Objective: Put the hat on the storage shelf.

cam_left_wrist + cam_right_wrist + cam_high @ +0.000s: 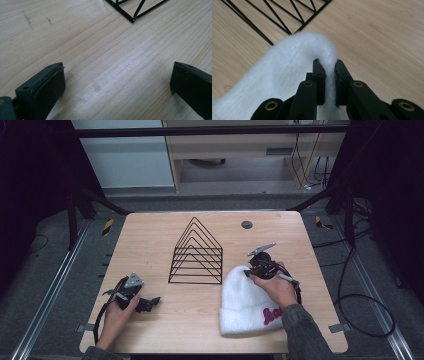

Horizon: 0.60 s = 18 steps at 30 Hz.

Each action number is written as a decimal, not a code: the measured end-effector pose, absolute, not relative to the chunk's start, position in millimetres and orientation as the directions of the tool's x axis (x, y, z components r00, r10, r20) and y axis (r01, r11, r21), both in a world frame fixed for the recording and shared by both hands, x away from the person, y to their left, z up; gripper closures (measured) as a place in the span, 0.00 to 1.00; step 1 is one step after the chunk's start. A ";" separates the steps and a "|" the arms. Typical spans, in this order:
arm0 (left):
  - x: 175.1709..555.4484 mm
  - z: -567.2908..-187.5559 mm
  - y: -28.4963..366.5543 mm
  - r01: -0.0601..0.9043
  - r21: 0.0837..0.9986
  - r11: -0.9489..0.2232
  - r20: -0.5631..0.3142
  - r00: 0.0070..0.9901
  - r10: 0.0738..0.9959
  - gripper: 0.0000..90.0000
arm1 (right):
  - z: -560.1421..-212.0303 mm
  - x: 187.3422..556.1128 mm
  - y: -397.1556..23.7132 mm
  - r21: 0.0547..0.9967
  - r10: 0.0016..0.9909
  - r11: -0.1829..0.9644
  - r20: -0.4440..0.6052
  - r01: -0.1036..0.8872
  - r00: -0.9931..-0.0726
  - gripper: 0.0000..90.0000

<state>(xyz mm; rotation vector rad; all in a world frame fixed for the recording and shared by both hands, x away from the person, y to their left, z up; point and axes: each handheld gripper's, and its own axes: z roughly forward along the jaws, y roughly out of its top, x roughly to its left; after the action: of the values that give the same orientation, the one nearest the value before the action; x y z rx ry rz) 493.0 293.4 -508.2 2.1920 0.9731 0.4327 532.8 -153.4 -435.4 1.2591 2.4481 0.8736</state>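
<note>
Pinching the hat [245, 302] with your right gripper [248, 273], jaws nearly closed on the fluffy white top edge; the right gripper view shows fabric squeezed between the jaws. Hat lies flat on the table [150, 235], just right of and nearer you than the rack [196, 252], its top almost touching the rack's right front corner. Pink lettering sits on the cuff, partly under your right hand [274, 287]. Your left gripper [154, 301] rests low on the table, left of the rack and nearer you, jaws wide apart, holding nothing; bare wood between them. Rack corner [132, 19] is just ahead of the left gripper.
</note>
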 end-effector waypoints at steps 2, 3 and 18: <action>493.0 -508.2 293.4 0.518 0.708 -0.481 0.023 0.664 0.748 0.00 | -429.4 525.7 -156.1 0.640 0.797 0.439 0.045 0.630 -0.602 0.91; 493.0 -508.2 293.4 0.517 0.708 -0.481 0.023 0.664 0.747 0.00 | -426.1 522.1 -157.5 0.653 0.795 0.437 0.042 0.618 -0.606 0.91; 486.8 -507.6 292.1 0.519 0.709 -0.477 0.034 0.651 0.758 0.01 | -376.5 474.3 -175.0 0.765 0.759 0.384 0.057 0.517 -0.648 0.92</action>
<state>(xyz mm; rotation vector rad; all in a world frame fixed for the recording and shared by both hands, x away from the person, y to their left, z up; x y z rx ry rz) 486.8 292.1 -507.6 2.1879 0.9865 0.4534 474.3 -175.0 -376.5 1.1191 2.3441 1.1310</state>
